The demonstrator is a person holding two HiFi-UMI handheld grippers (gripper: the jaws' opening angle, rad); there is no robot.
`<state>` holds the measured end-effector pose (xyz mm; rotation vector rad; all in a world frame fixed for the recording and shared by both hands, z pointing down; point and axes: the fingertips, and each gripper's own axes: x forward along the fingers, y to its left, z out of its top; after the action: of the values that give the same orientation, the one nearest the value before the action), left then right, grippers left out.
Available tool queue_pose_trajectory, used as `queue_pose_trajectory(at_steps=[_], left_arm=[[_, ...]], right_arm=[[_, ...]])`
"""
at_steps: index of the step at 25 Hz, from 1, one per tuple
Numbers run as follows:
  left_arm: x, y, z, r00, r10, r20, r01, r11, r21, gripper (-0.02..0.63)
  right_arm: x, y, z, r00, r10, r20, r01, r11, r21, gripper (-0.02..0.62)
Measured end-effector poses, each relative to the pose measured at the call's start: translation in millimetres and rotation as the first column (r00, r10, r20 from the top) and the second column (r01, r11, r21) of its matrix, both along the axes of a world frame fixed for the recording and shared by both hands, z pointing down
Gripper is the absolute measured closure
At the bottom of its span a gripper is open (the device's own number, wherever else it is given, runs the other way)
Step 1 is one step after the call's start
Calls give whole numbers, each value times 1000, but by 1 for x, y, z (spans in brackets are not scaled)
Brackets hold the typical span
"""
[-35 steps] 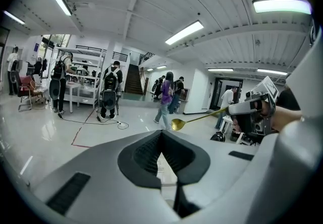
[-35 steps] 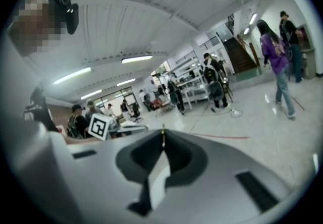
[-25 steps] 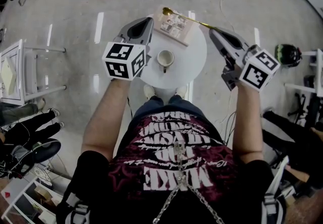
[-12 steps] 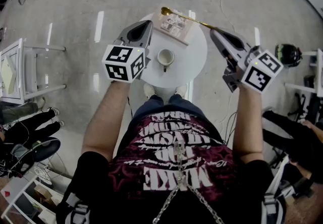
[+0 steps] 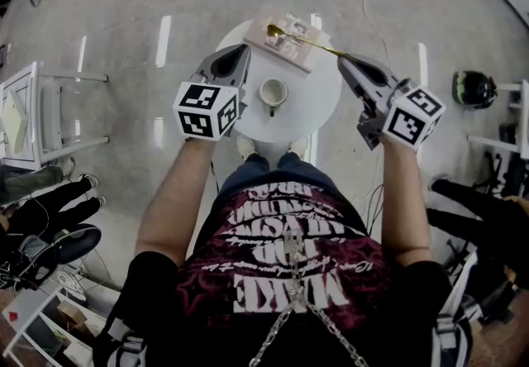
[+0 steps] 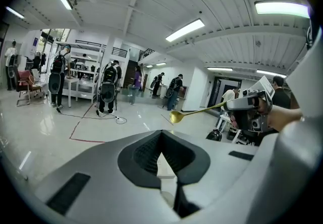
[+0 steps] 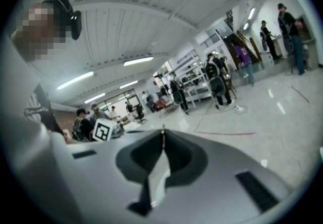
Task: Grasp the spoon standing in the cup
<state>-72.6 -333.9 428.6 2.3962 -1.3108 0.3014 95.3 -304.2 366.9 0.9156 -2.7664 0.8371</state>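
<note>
Spoon: its gold bowl was out at the far corner of the book a second ago. It now hangs over the book, nearer the cup, and the handle has come in with it.
Right gripper: it has drawn in toward the cup. Its tips were clear of the table on the cup's far right and now sit about at the rim. Its marker cube has followed, closer to the cup.
Left gripper: it has eased back toward the person. Its tips reach less far beyond the cup on the cup's left, and its marker cube sits lower, nearer the person's body.
</note>
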Motion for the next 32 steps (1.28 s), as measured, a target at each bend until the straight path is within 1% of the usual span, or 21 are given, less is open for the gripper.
queue_pose_trajectory(at_steps=[2,6,8,14,19,22,27,32], left_arm=[[-4,1,12,1000,-5,11,5,1000,-15,581],[-11,5,28,1000,-14,9,14,1000,-28,581],[-10,7,34,1000,-16,2,16,999,-34,581],[-8,10,52,1000,-19,1,19,998,-58,581],[-11,14,69,999,-35,-30,32,995,-98,581],[-13,17,72,999,-34,-35,31,994,-104,581],[-17,19,78,999,-37,-20,35,993,-112,581],[-22,22,85,999,-42,-7,41,992,-119,581]], right_arm=[[1,2,12,1000,7,4,-7,1000,-12,561],[0,6,42,999,23,-35,-24,999,-42,561],[3,7,57,998,35,-50,-38,998,-55,561],[12,12,93,997,59,-56,-65,993,-101,561],[12,18,133,994,79,-72,-88,986,-140,561],[8,27,165,992,67,-105,-84,981,-176,561],[-2,42,216,987,27,-160,-63,972,-226,561],[-5,53,254,980,5,-200,-61,959,-278,561]])
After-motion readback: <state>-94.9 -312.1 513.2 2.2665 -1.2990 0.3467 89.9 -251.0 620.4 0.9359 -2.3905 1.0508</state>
